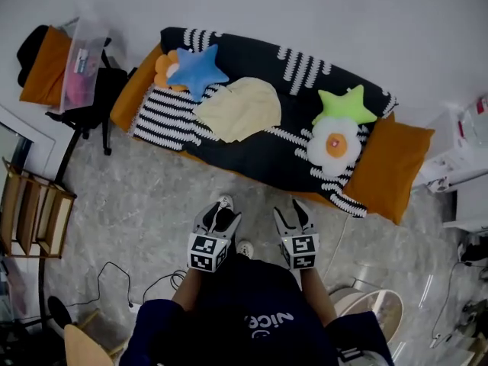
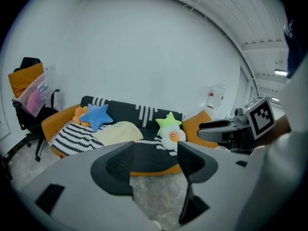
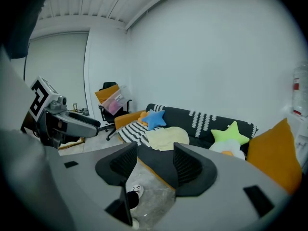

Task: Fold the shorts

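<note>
Two grippers are held short of the sofa: the left gripper and the right gripper, fingers released and empty, judged poised for a reach. The shorts, pale yellow, soft and rumpled into a rounded heap, lie unfolded on the sofa's black cover, just beside a blue star cushion.
</note>
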A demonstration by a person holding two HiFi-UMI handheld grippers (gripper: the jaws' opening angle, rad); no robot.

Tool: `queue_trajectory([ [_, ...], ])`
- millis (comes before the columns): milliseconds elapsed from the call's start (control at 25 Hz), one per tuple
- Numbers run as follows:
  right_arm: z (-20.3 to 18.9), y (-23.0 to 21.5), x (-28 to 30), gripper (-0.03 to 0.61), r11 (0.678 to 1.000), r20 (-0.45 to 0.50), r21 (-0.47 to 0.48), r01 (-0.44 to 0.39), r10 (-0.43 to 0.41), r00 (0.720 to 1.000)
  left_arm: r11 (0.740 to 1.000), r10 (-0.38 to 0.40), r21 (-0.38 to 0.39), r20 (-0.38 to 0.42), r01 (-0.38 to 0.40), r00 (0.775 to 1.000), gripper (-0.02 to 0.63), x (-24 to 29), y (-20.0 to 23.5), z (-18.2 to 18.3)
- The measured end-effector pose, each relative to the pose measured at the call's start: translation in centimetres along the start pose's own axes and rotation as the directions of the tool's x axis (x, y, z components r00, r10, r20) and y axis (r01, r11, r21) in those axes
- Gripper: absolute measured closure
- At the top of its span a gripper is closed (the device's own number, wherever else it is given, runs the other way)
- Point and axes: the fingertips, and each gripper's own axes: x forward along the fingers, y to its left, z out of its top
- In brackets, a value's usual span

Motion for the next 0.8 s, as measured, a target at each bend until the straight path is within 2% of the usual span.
queue_trajectory([
  [80,0.5,-0.9,0.6,0.338,1.0,-0.001,0.003,0.012,-0.012,1.0,1.0,-0.001,0.008,-0.012,0.001,1.0,0.334,1.5,0.3,0.5],
  [240,1.1,-3.1,1.8,0.356,0.998,-0.01,0.003,0.058,-0.058,0.998,0.999,-0.012,0.04,-0.089,0.015,0.996,0.337,4.6,1.2,0.9],
  [440,1.6,-5.6,4.6,0.373,0.992,-0.043,0.074,0.106,-0.103,0.994,0.993,-0.078,0.08,-0.1,0.086,0.992,0.337,8.1,2.4,3.1],
  [560,2.0,-6.7,7.1,0.373,0.984,-0.075,0.125,0.13,-0.121,0.99,0.991,-0.072,0.107,-0.124,0.086,0.99,0.337,10.2,4.9,4.4],
  [800,3.8,-7.3,12.5,0.373,0.986,-0.117,0.084,0.146,-0.136,0.984,0.986,-0.108,0.112,-0.137,0.124,0.985,0.337,13.9,9.8,7.6],
])
